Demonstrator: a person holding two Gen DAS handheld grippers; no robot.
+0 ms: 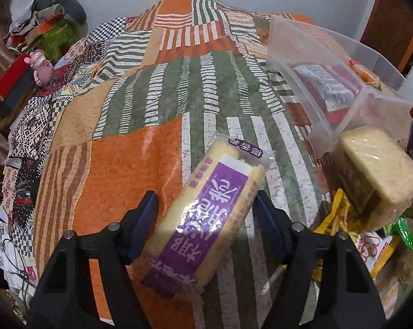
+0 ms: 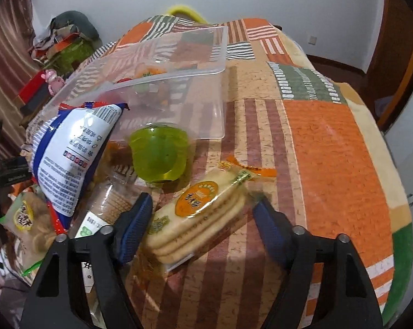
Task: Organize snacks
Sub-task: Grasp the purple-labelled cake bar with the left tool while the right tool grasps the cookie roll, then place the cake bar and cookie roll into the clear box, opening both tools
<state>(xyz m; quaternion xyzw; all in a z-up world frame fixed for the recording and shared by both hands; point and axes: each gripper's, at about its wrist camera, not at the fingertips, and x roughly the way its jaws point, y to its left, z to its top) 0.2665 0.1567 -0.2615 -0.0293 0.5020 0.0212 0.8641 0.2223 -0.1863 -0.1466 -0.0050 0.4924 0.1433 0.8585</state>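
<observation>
Left gripper straddling a cake pack with a purple label in large Chinese characters, too skewed to read; right pad at the pack's edge, left pad apart from it, so not yet clamped. Pack lying on the patchwork cloth, slanting far-right. Just right of it a wrapped pale block atop a heap of snack bags. Beyond that a clear bin, one compartment holding a red-and-white packet with fine print too small to read. Far left, a pink figure beside a red box.

Right gripper around a biscuit pack: stacked round biscuits under an orange oval label with Chinese writing, not legible. Both pads a little apart from the wrapper; jaws parted, nothing gripped. Just beyond, a green jelly cup lying tilted on the cloth, its far side against the clear bin's near wall. Left of the cup a blue-and-white bag, back side up, showing a barcode and blocks of small print. Near left, a small pack with a yellow round label.
</observation>
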